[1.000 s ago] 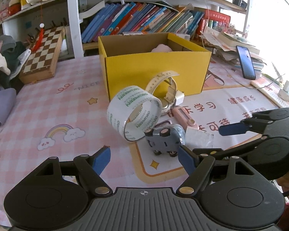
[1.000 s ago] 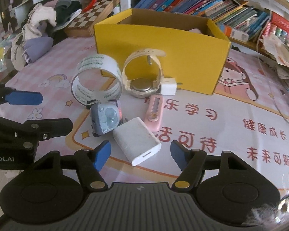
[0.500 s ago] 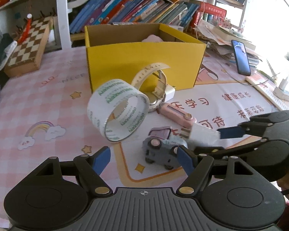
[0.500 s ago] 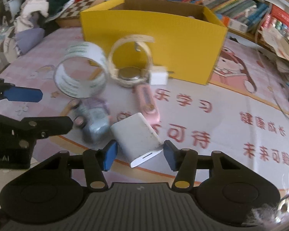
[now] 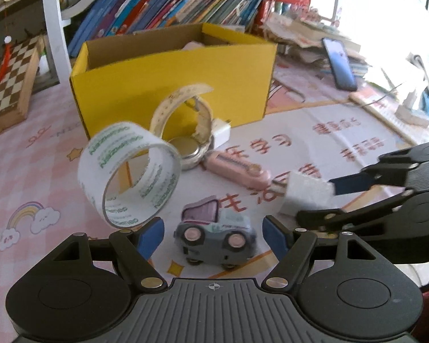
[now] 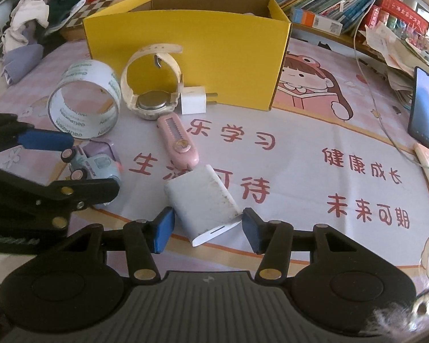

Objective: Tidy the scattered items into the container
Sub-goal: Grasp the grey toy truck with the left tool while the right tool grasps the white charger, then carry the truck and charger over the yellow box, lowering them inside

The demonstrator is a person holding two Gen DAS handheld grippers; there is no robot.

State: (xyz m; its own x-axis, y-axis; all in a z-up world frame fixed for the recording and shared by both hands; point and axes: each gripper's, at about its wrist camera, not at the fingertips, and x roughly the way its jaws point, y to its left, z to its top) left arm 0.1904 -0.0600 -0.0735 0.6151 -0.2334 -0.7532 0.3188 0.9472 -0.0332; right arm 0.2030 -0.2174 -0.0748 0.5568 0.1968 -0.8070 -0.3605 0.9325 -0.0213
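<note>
Both wrist views close, angled down, sharing yellow box (image 5: 171, 85), perhaps overlapping

Box (image 6: 185, 57) stands at the rear of the table mat (image 6: 314, 148). Before its front wall, left to right: tape roll (image 6: 84, 98), watch (image 6: 151, 85), plug adapter (image 6: 193, 100), the last two touching. Cutter (image 6: 178, 140) lies before the watch; toy car (image 6: 95, 163) to its left; power bank (image 6: 204, 200) nearest. Phone (image 6: 423, 108) far right
</note>
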